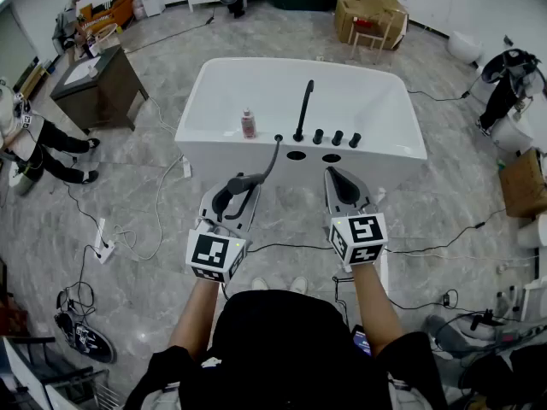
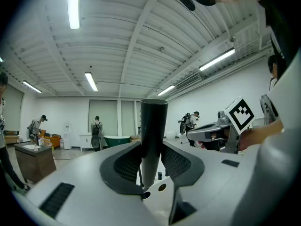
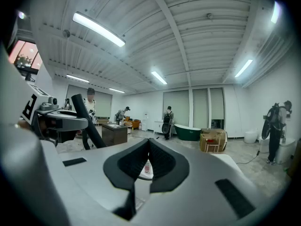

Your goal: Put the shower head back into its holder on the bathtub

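One slim black shower head [image 1: 240, 184] trails its hose [image 1: 273, 155].

The bathtub [image 1: 389, 148] stands straight ahead of me. On its near rim, left to right, are a bottle [image 1: 248, 124], a faucet [image 1: 303, 109] and three knobs [image 1: 337, 137], with two holes [image 1: 296, 155] just before them. My left tool [image 1: 232, 196] and right tool [image 1: 344, 186] are side by side before the tub. The shower head [image 1: 244, 180] sits between the left one's jaws, and its hose [image 1: 272, 162] runs to the rim beside the faucet. A table [image 1: 94, 84] stands far left, and boxes [image 1: 369, 15] stand behind the tub.
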A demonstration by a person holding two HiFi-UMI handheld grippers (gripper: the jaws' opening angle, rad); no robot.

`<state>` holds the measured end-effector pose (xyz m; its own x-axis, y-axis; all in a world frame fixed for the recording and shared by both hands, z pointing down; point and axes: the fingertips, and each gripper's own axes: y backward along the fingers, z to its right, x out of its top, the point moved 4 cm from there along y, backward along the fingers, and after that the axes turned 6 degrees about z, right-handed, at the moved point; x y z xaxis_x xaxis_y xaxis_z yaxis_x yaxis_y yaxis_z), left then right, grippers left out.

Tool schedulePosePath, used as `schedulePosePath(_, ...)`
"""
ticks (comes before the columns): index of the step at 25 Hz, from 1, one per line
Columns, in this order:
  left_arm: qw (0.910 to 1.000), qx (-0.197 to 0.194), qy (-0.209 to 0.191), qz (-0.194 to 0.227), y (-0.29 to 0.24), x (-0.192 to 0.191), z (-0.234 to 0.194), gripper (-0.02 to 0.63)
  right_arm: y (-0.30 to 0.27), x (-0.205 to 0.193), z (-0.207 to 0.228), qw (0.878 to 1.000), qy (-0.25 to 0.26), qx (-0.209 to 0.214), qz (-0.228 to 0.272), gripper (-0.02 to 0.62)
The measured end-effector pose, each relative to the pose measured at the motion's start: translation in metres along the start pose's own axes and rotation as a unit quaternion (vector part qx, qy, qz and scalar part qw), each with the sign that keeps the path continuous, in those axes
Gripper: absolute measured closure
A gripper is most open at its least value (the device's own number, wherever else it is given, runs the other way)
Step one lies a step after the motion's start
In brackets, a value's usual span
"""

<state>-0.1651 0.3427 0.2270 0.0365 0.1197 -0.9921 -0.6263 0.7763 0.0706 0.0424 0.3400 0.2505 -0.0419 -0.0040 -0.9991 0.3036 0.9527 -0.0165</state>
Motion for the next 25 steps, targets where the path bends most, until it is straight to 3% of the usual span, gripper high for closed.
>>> schedulePosePath(6,1.0,-0.003,0.005,0.003,-0.009,0.006,0.007,0.465,0.0,0.0,0.013,1.0,-0.023,0.003,0.001,0.572)
schedulePosePath(25,0.9993,0.032,0.02,0.004,-0.038,-0.003,0.029,0.465,-0.005,-0.015,0.049,0.999,-0.013,0.036,-0.006,0.572)
